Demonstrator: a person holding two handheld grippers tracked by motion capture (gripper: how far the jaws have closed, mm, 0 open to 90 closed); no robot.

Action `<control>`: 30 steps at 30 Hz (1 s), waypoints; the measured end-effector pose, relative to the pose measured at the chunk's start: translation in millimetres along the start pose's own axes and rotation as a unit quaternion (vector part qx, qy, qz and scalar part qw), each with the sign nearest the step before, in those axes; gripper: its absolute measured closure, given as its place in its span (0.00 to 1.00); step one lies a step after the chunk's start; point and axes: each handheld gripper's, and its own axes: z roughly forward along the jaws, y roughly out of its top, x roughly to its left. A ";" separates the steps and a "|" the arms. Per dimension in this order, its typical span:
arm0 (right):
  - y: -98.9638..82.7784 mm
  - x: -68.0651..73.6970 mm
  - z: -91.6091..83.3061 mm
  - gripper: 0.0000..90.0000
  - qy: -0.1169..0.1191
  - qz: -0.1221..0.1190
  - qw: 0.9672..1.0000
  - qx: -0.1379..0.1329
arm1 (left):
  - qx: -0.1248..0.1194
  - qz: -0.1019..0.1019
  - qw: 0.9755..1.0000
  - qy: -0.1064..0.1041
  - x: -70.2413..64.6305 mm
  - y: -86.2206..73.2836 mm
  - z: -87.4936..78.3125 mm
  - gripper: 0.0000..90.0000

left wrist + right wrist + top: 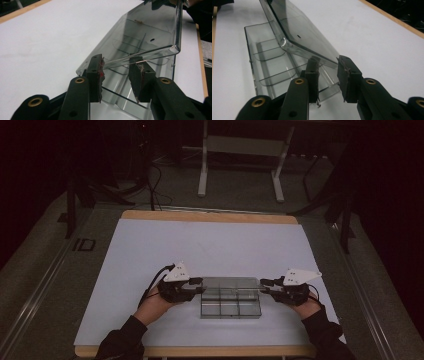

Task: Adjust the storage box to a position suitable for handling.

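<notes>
Viewing from above, we find the clear compartment box [231, 302] near the table's [150, 250] front edge, its lid [140, 37] half raised. Left gripper [199, 285] and right gripper [264, 285] each straddle a lid end, jaws part-closed; pad contact is unclear. Smoky plastic blurs the box dividers.

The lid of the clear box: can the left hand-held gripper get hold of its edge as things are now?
Probably yes. The left hand-held gripper already has the lid edge between its jaws, with nothing in the way; whether the pads press on it is unclear.
</notes>
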 end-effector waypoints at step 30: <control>21.3 -20.0 14.2 0.86 -0.066 0.023 0.996 -0.054 | -0.045 -0.044 0.996 0.068 22.5 14.5 18.1 0.86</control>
